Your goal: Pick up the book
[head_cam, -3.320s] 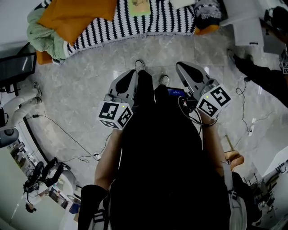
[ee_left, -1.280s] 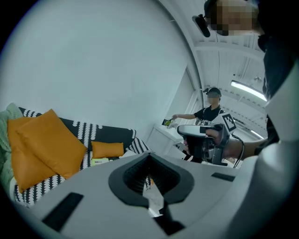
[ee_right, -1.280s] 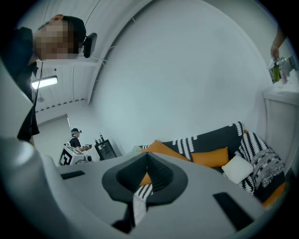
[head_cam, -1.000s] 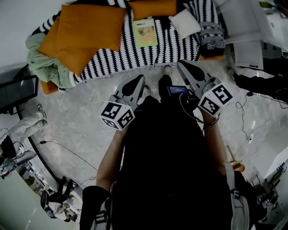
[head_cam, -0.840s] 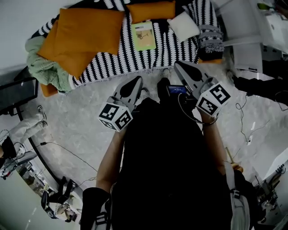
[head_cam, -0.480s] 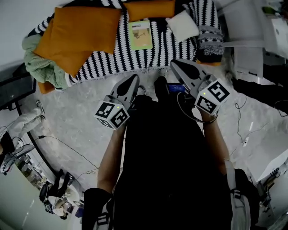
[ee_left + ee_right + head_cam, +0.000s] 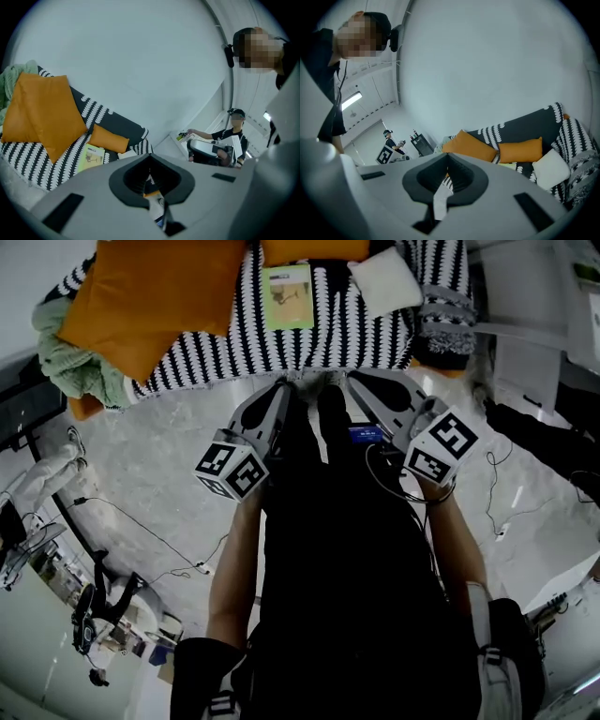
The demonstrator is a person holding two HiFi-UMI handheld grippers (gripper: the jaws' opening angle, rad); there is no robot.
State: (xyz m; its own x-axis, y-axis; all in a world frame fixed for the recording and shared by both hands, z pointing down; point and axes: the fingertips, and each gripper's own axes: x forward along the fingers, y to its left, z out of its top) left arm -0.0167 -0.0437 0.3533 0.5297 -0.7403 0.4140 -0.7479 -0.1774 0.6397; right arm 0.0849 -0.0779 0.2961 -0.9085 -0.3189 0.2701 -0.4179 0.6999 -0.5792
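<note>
**Approach phase: both claws closed, book not yet reached**

In the head view the person's dark torso fills the lower centre of the frame. Above it, the left gripper [image 7: 283, 390] and the right gripper [image 7: 354, 381] point toward the top of the frame. Each gripper's own view shows its jaws pressed together with nothing between them. The grey floor [image 7: 159, 446] spreads out to the left of them. The tips of both grippers lie at the near hem of the striped cover [image 7: 366, 329].

The book [image 7: 288, 296], pale green and lying flat, sits on that cover at upper centre. It lies between the large orange cushion [image 7: 150, 296] and the white pillow [image 7: 384, 279], and is apart from both grippers. The left gripper view shows it at lower left [image 7: 91, 157].

The step in hand is judged to be the approach, as no grasp has begun. The next move likely calls for carrying one gripper on over the cover, spreading its jaws, and getting one jaw under an edge of the flat book.

In the earliest frame the grippers hung over bare floor, with the cover and book at the top margin. The cover has since drawn in to meet the tips, while the jaws have stayed closed.
</note>
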